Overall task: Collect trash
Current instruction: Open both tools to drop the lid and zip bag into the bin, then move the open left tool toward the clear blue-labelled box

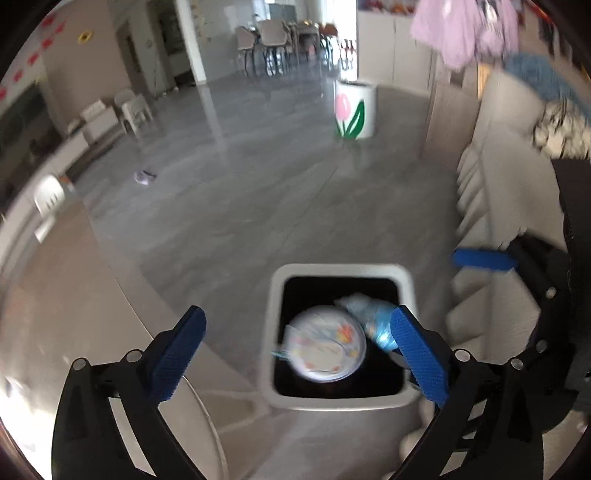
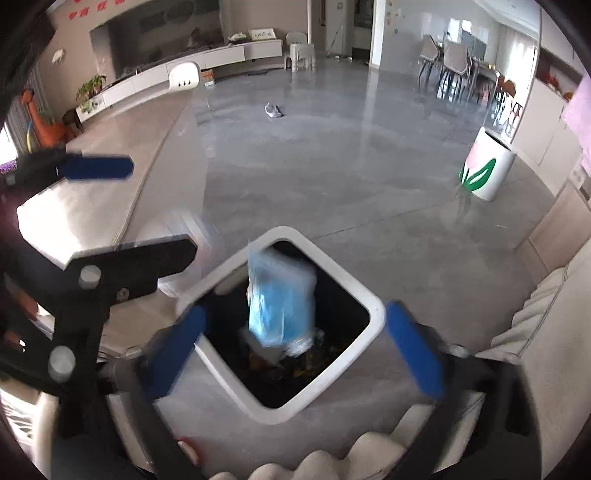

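Round lid (image 1: pixel 325 345) and blue bag (image 1: pixel 373 314) over bin (image 1: pixel 273 295).

I see a wide room with a glossy grey floor (image 2: pixel 332 155) that mirrors daylight from the far end. Along the left wall runs a low white cabinet (image 2: pixel 192 61) with a potted plant (image 2: pixel 90 86) at its near end and a white plastic stool (image 2: pixel 301 50) further along. Red paper characters (image 1: pixel 40 48) hang on that beige wall. A dining table with grey chairs (image 1: pixel 271 35) stands at the back. A white planter painted with a pink tulip (image 1: pixel 354 110) sits on the floor by the right wall. A cream sofa (image 2: pixel 546 332) lines my right; a pale worktop (image 2: pixel 122 155) fills the left.
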{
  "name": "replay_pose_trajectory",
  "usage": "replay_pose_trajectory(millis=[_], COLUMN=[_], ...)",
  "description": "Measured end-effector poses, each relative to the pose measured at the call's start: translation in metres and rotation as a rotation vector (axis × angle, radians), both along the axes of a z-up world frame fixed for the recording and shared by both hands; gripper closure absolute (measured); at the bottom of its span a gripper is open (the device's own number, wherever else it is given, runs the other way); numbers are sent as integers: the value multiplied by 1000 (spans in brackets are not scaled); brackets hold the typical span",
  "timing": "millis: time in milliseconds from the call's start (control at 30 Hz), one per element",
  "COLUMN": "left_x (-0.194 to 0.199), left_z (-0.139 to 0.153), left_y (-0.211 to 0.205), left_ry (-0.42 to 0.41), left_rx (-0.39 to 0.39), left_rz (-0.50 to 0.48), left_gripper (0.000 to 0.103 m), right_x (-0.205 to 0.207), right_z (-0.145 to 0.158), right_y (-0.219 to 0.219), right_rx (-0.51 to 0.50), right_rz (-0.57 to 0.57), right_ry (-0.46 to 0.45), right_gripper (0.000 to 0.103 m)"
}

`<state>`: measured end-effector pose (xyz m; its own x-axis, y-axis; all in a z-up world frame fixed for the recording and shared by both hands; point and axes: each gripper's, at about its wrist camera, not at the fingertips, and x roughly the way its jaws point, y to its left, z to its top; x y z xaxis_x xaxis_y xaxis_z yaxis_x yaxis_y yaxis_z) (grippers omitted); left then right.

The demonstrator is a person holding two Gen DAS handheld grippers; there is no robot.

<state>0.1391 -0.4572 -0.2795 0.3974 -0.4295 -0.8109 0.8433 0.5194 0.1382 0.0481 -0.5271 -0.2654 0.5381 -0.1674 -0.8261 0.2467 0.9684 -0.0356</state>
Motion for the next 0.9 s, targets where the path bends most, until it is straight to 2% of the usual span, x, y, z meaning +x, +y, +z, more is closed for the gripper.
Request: replay_pose_trajectory(millis=[33,100,333,567,900], left_x=[-1,-1,-2,-4,-6], left_z=[-5,-10,-5,28,77], left_y=[-4,-7,1,33,106], left_ry=[-25,-24,-8,-55,-133], left_rx=[22,34,7,-72,-170], left_rz=[-11,-19,-3,48,160], left_gripper=[5,5,5,5,5], right_x=[0,-2,-13,-16,-6], right_z=[-3,-7,1,39,86], right_y=[-3,-8,-10,15,77], right_rx=[-2,15,18,-3,-42], right_rz=[-6,-18,-35,1,103], right_ry=[5,5,-21,-113,-189], right_gripper=[4,4,4,4,4])
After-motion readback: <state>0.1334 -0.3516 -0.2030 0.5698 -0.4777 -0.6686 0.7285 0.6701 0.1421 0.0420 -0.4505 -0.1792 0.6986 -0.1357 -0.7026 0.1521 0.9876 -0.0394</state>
